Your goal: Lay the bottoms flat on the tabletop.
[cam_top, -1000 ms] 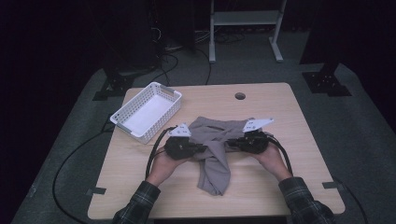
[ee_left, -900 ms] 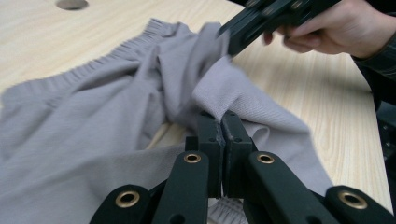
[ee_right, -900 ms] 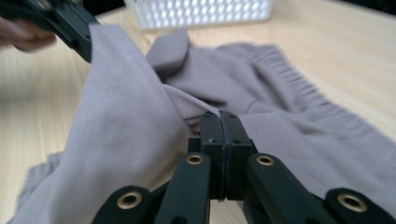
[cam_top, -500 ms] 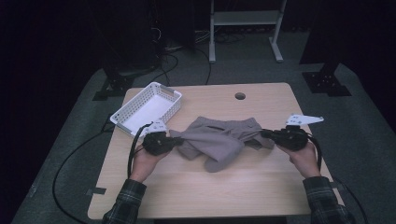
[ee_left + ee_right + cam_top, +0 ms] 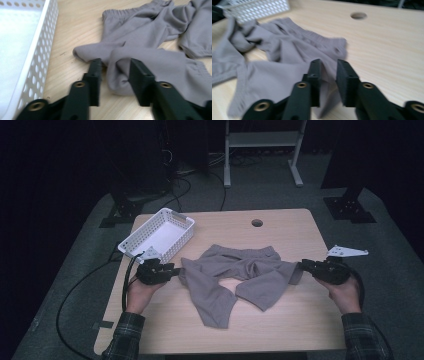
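Grey shorts (image 5: 235, 275) on wooden table (image 5: 300, 320), both grippers' jaws just parted, cloth loose between.

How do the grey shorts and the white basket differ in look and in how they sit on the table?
The grey shorts are soft cloth, lying flat and wrinkled; the white basket is stiff, with upright walls full of holes. The grey shorts lie mid-table between the two grippers, a fold between the left gripper jaws; the white basket sits at the table's left edge, untouched. Both rest on the table.
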Demonstrator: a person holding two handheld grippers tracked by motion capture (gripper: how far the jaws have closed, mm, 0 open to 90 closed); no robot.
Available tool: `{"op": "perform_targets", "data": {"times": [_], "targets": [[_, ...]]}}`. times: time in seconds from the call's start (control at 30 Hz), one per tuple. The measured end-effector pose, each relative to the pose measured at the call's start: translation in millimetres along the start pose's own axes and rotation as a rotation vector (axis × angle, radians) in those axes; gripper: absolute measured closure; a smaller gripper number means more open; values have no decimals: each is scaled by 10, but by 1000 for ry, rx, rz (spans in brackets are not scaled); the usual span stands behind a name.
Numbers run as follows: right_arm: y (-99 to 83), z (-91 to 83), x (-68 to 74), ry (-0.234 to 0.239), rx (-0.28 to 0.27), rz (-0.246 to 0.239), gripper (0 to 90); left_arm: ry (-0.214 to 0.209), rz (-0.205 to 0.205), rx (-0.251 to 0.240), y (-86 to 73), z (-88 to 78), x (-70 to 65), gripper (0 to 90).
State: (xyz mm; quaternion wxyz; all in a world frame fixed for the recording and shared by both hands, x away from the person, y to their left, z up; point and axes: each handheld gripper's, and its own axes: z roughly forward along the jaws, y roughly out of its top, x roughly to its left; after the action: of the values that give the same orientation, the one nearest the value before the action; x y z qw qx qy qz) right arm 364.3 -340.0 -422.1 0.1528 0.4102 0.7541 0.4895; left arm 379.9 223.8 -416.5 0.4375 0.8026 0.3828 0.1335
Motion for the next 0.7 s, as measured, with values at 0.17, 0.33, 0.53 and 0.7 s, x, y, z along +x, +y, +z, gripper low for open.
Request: {"op": "perform_targets", "data": {"times": [0.17,0.33,0.53,0.7], "targets": [[138,138,361,119,-28,-47,605,-6,21,16,-17,12,-139,466],[184,463,774,246,21,-108,608,-9,38,25,-60,61,-250,448],[194,939,1164,335,100,-155,639,-15,39,7,-104,21,-315,434],[165,1340,1373,378,175,-187,651,-17,36,-2,-134,0,-323,435]]}}
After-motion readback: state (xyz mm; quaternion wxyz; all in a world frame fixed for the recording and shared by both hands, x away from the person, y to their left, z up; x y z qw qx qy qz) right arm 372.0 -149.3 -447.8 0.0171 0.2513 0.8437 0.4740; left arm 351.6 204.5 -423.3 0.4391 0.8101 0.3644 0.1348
